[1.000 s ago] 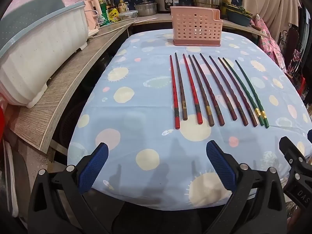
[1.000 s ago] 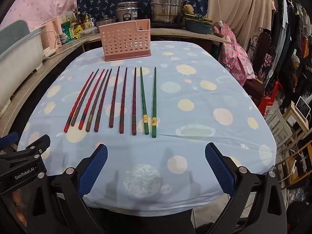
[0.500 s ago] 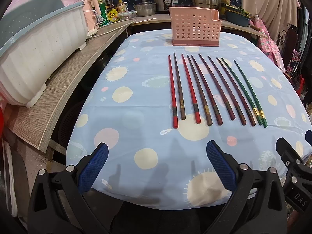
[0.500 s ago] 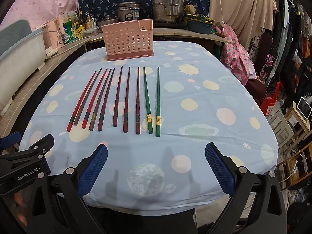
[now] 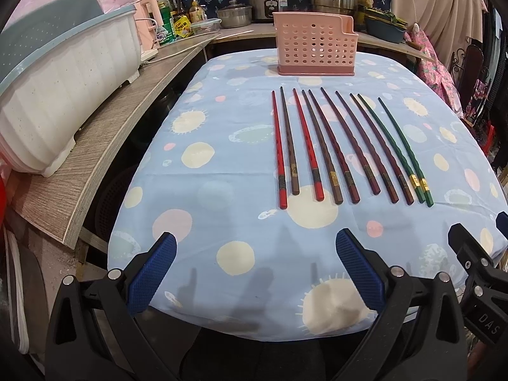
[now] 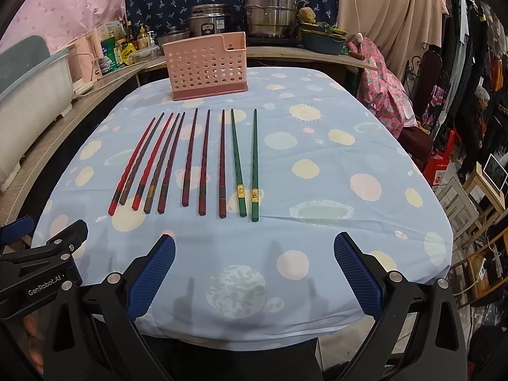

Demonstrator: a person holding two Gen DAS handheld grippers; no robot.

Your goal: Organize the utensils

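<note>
Ten chopsticks [image 5: 346, 149] lie side by side in a row on the worktop [image 5: 222, 165], which is covered by a pale blue cloth with round cream, pink and green spots. Their thin tips point toward the pink perforated holder [image 5: 314, 46] standing upright at the far end — close to it but apart. From the left the row runs red, brown, red, brown, then four dark maroon sticks, and a green pair [image 6: 246, 162] closes the right end.

The left gripper [image 5: 255, 273] hangs over the near edge of the cloth, its jaws wide apart with nothing between the blue pads [image 5: 152, 273]. The right gripper [image 6: 254, 273] sits just beside it at the same edge — jaws likewise spread and empty. Neither touches any chopstick.
</note>
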